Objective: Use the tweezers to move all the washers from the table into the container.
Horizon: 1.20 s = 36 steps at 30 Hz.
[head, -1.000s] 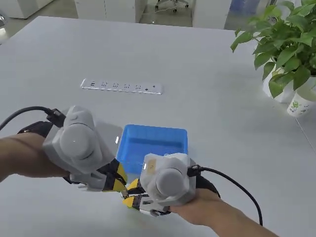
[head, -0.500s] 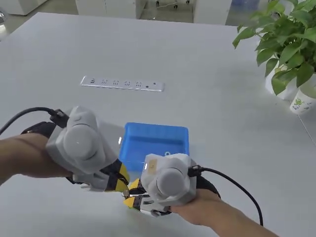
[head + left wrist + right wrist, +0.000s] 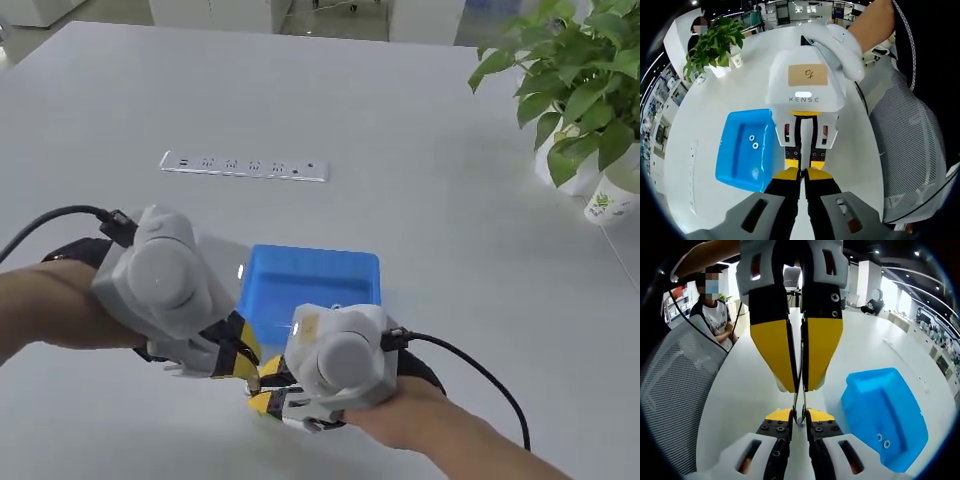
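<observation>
My two grippers meet tip to tip just in front of the blue container (image 3: pixel 300 272), left gripper (image 3: pixel 245 360) on the left and right gripper (image 3: pixel 268 386) on the right. In the right gripper view, thin metal tweezers (image 3: pixel 799 400) run between the left gripper's (image 3: pixel 800 385) yellow jaws down into my right gripper (image 3: pixel 799 418), and both sets of jaws are pressed on them. The left gripper (image 3: pixel 801 176) faces the right gripper (image 3: pixel 805 155) nose to nose. Two small washers (image 3: pixel 753 141) lie inside the container (image 3: pixel 732 160); they also show as washers (image 3: pixel 883 440) in the container (image 3: pixel 870 395).
A white power strip (image 3: pixel 243 166) lies further back on the table. A potted plant (image 3: pixel 575 90) stands at the far right. A grey mesh chair (image 3: pixel 910 150) is at the table's near edge, and a seated person (image 3: pixel 715 315) is off to one side.
The head view has drifted slightly. Both grippers stay joined tip to tip in front of the container.
</observation>
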Each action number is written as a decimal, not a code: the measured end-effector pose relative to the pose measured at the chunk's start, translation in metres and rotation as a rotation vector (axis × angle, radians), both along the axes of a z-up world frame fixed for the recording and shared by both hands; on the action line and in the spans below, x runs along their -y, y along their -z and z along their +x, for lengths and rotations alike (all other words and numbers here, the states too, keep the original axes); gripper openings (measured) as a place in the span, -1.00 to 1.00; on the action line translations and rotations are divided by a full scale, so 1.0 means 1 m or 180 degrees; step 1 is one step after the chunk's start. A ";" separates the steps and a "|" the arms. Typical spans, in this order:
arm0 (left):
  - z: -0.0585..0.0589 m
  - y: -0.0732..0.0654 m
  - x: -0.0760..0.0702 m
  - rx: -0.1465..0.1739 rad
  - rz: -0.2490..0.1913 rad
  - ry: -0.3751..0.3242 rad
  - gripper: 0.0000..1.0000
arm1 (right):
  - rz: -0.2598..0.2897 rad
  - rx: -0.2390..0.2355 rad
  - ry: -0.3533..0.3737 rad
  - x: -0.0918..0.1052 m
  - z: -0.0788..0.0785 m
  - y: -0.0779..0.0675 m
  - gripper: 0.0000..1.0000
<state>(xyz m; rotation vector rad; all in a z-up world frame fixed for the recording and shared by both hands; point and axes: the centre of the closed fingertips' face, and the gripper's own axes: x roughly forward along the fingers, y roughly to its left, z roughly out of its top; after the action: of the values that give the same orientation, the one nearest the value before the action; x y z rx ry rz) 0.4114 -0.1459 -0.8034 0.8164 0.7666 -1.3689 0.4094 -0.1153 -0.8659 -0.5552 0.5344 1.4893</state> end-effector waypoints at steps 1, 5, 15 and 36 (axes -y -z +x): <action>0.000 0.000 0.000 0.0001 0.0002 0.0003 -0.87 | -0.0003 -0.0003 0.0000 0.000 0.000 0.000 -0.75; -0.001 0.000 0.001 -0.0005 0.0000 0.0017 -0.87 | -0.0006 -0.0028 0.0015 0.001 -0.001 0.001 -0.76; -0.001 0.000 0.002 -0.0009 -0.0002 0.0018 -0.87 | -0.0019 -0.0074 0.0041 0.001 -0.001 0.001 -0.78; 0.000 -0.012 0.001 0.0009 -0.0001 0.0015 -0.87 | -0.0028 -0.0009 -0.0002 0.001 0.000 -0.012 -0.78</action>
<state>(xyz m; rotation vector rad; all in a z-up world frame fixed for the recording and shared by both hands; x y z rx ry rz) 0.4117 -0.1467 -0.7915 0.8203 0.7627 -1.3718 0.4099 -0.1163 -0.8541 -0.5604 0.5432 1.4890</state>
